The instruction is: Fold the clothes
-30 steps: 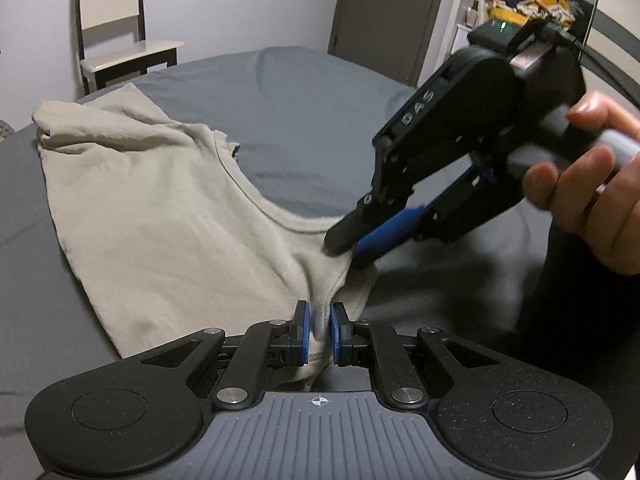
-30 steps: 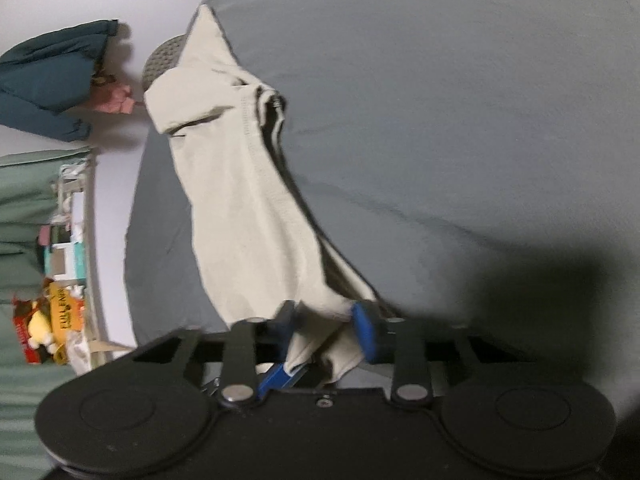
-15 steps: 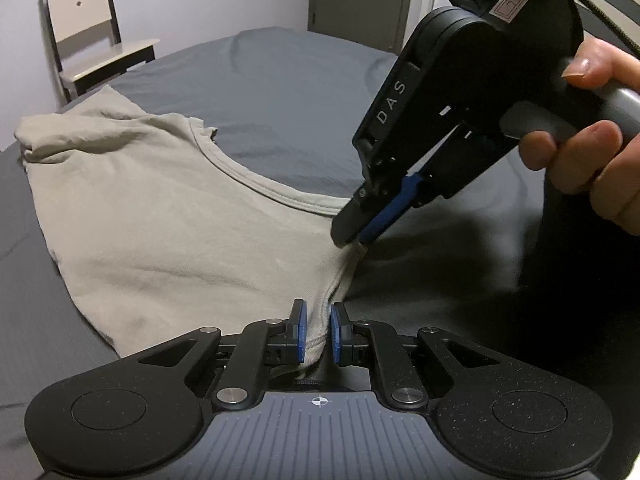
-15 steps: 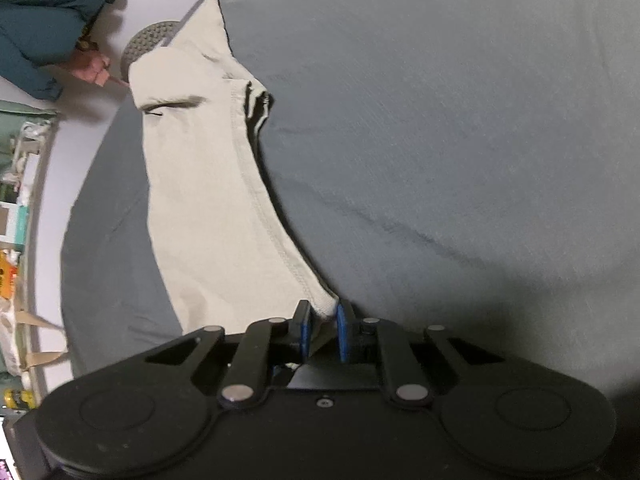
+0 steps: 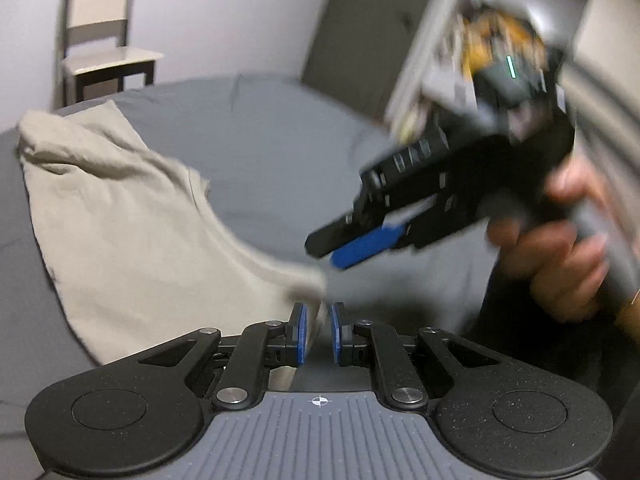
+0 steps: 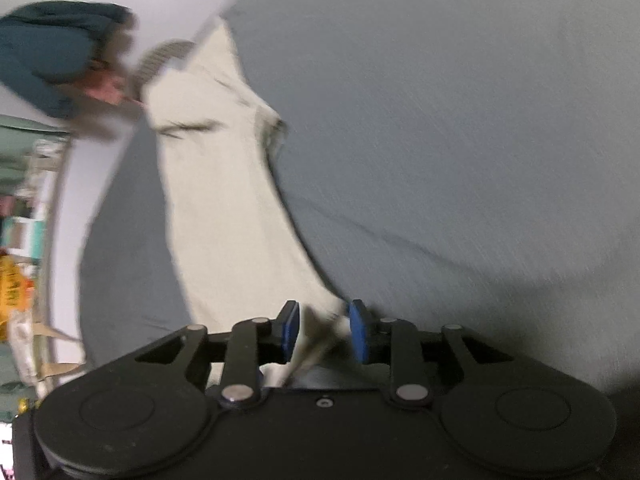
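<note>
The beige cotton t-shirt [image 5: 132, 236] sprawls on the grey bed sheet [image 5: 280, 152], left gripper [image 5: 319, 326] pinching its corner, right gripper [image 6: 323, 330] spread apart, so 1 tug could bunch it.

A big bed [image 5: 280, 148] with a smooth grey sheet [image 6: 460, 120] holds everything. A pale beige T-shirt [image 5: 132, 232] lies on the sheet, spread out along one side. Its far end is bunched up near the edge of the bed. The rest of the sheet has a few soft creases in it.
</note>
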Motion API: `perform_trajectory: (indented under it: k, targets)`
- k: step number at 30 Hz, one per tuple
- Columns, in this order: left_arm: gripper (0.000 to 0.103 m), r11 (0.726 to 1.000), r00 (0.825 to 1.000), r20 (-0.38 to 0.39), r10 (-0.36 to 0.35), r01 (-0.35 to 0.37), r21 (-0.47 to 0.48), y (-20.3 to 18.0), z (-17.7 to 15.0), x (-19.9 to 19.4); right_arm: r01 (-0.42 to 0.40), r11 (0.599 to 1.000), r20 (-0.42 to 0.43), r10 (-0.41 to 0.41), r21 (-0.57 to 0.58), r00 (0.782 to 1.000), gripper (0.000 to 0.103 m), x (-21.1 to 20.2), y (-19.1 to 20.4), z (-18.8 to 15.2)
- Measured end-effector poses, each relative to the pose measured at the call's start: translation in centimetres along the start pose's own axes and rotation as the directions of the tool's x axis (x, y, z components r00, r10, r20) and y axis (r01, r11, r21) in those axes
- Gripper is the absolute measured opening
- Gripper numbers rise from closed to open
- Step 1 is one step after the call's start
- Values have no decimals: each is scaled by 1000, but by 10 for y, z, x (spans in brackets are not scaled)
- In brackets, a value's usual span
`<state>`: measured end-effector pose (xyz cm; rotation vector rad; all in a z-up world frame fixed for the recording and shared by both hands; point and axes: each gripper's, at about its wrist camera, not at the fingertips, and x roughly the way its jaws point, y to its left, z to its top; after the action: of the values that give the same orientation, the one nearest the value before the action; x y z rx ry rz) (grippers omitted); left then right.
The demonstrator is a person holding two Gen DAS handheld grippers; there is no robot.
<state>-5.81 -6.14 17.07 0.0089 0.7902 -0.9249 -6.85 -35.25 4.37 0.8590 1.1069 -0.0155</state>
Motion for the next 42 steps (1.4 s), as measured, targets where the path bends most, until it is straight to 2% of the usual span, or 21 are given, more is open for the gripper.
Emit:
perform_trajectory:
  k: [2,4,6,9,10,12,16,22,26,31,38,42]
  targets:
    - [11,992,998,61,-3,10,-125,14,3,1,-25,999,40,27,-38,999,30,-7,7,6]
    - [11,965,995,101,0,27,-261,30,4,7,-25,998,78,29,-54,997,30,-11,15,19]
    - [11,926,995,94,-35,67,-373,47,0,19,-23,998,112,29,-58,993,30,-11,25,36]
    - [11,882,998,43,-43,59,-467,64,-8,33,-42,998,129,47,-45,991,30,6,39,69]
    - [11,876,999,23,-36,43,-480,66,-11,35,-28,997,134,38,-69,990,30,17,44,79]
    - [11,867,999,-18,-26,14,-498,69,-19,37,0,993,147,17,-118,989,30,37,54,97]
    - [11,870,998,-46,-36,9,-493,62,-29,36,84,968,232,-27,-238,972,30,67,61,110]
    - [11,880,996,-75,-55,13,-475,55,-33,36,6,967,187,43,-255,981,28,90,57,120]
    - [11,873,995,-73,-64,20,-486,60,-34,32,-9,964,166,55,-264,985,16,97,55,124]
    - [11,869,995,-68,-70,27,-494,62,-33,29,-53,953,138,98,-297,986,15,96,58,122]
    - [11,872,996,-63,-67,28,-490,60,-35,23,-5,945,138,53,-328,989,16,101,59,119]
    - [11,872,996,-61,-67,29,-489,62,-35,21,-17,952,130,59,-306,990,17,103,52,120]
